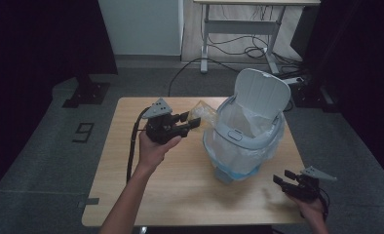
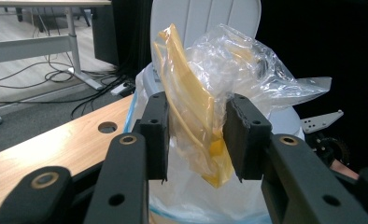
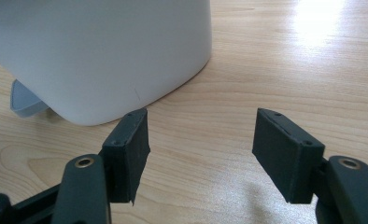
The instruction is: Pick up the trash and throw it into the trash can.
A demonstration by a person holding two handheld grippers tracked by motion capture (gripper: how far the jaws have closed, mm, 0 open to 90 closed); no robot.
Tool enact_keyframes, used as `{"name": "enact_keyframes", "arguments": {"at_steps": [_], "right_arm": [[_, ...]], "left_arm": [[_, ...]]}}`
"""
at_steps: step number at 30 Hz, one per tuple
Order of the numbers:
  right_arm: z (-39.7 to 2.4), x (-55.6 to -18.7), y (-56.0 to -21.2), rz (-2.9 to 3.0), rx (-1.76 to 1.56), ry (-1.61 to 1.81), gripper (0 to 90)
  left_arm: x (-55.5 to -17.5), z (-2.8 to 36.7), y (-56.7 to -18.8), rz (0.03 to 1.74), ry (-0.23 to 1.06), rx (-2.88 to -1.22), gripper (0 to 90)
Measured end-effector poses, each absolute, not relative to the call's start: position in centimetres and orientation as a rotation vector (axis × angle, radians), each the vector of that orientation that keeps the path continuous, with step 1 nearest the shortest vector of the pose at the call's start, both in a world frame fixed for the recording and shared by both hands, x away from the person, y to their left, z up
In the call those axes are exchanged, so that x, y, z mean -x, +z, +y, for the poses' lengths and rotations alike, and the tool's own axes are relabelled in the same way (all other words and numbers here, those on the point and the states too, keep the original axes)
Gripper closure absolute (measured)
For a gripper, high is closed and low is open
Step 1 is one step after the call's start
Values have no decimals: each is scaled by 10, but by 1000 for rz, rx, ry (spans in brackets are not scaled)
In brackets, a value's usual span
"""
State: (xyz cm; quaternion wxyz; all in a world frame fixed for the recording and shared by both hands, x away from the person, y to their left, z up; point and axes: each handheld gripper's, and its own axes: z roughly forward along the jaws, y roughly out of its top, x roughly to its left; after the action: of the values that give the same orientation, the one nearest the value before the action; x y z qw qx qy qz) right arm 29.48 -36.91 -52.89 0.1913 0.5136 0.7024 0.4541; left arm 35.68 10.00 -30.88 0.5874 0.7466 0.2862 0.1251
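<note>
Beside our open, bag-lined white bin [image 1: 243, 141], left gripper [image 1: 192, 122] pinches a crinkly yellow plastic bag [image 2: 196, 93]; right gripper [image 1: 281, 177] gapes empty over the wooden tabletop [image 1: 180, 190].

The desk [image 1: 146, 195] is small and made of light wood, with a round hole [image 2: 107, 127] near one corner. It stands on a grey carpet floor [image 1: 44, 161]. A number nine [image 1: 84, 132] is marked on the floor to the left. Dark black curtains [image 1: 29, 39] hang on both sides of the room. At the back is a pale wall [image 1: 141, 24] and a second table [image 1: 243, 24] with white metal legs. Black cables [image 1: 239, 48] lie in a tangle under it. A black stand base [image 1: 86, 92] sits on the floor by the left curtain. Bright light shines on the wood [image 3: 317, 18].
</note>
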Motion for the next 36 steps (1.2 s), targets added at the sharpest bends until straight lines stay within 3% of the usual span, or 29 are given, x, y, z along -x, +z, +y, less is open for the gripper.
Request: {"name": "enact_keyframes", "arguments": {"at_steps": [36], "right_arm": [[-370, -295, -529, 1971, -1447, 1281, 356]], "left_arm": [[-388, 45, -290, 641, 296, -1828, 624]]}}
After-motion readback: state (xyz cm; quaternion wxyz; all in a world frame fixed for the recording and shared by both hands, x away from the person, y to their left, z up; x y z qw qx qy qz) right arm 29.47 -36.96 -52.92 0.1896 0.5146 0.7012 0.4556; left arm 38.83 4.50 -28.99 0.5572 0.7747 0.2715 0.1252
